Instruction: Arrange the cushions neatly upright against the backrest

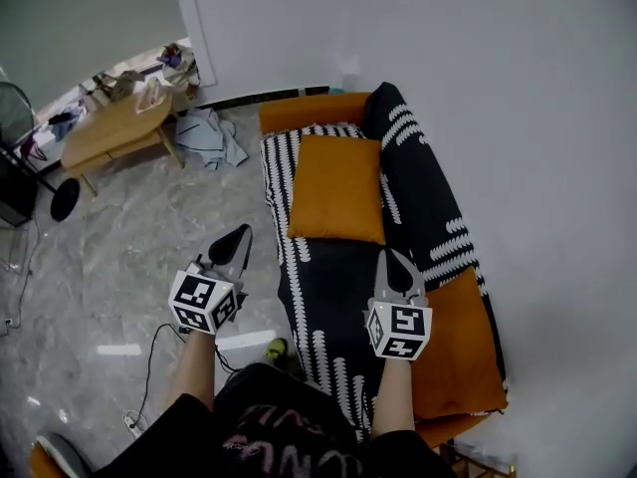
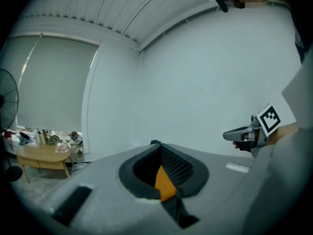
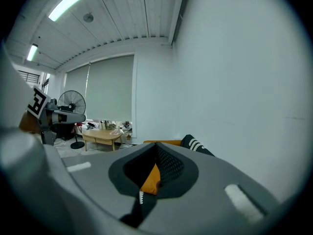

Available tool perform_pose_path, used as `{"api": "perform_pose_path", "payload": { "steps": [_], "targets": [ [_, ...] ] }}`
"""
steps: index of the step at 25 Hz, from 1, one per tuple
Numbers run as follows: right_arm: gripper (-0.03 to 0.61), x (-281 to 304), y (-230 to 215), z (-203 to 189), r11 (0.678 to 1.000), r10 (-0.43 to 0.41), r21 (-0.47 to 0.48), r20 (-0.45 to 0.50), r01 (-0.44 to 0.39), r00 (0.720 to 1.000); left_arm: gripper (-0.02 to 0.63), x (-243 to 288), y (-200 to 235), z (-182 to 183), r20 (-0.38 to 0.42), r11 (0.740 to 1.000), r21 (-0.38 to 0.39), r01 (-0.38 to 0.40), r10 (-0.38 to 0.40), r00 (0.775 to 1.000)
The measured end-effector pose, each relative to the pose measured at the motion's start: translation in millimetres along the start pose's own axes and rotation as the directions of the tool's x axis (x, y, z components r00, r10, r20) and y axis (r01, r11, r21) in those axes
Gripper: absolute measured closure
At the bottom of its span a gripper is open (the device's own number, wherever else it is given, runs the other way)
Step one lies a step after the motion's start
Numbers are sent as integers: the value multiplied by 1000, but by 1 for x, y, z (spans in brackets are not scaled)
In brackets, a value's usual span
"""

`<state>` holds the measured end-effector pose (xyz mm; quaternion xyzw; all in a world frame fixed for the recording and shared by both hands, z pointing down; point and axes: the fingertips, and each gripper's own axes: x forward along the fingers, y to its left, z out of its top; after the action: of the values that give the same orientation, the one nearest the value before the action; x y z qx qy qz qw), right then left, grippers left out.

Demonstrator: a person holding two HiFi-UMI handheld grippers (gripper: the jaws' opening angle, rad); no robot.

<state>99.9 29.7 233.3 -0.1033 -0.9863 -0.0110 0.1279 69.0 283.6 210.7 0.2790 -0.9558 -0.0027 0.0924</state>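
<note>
A sofa (image 1: 314, 111) with orange arms wears a black-and-white patterned cover (image 1: 428, 197) over seat and backrest. One orange cushion (image 1: 338, 187) lies flat on the seat near the far end. A second orange cushion (image 1: 463, 352) rests at the near end by the backrest. My left gripper (image 1: 231, 242) hangs over the floor left of the sofa, shut and empty. My right gripper (image 1: 395, 267) is over the seat, between the two cushions, also shut and empty. In the right gripper view, orange fabric (image 3: 151, 177) shows below the shut jaws and the left gripper (image 3: 63, 116) is visible.
A wooden coffee table (image 1: 114, 127) with clutter stands at the far left, with clothes (image 1: 209, 137) on the floor beside it. A fan's base (image 1: 65, 199) is at the left edge. A cable (image 1: 149, 366) runs along the marble floor. A white wall lies behind the sofa.
</note>
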Motion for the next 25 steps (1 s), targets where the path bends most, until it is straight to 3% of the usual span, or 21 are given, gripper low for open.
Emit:
{"api": "perform_pose_path", "payload": {
  "steps": [6, 14, 19, 25],
  "targets": [
    [569, 20, 5, 0, 999, 50, -6, -4, -50, 999, 615, -11, 14, 4, 2, 998, 18, -59, 59, 998],
    [569, 64, 48, 20, 990, 131, -55, 6, -131, 991, 615, -21, 68, 20, 44, 991, 14, -134, 133, 990],
    [569, 115, 83, 29, 988, 137, -69, 0, -137, 991, 615, -16, 130, 20, 66, 988, -31, -149, 151, 986],
    [569, 212, 128, 43, 988, 139, -67, -23, -140, 990, 615, 27, 238, 15, 55, 986, -67, -151, 155, 986]
  ]
}}
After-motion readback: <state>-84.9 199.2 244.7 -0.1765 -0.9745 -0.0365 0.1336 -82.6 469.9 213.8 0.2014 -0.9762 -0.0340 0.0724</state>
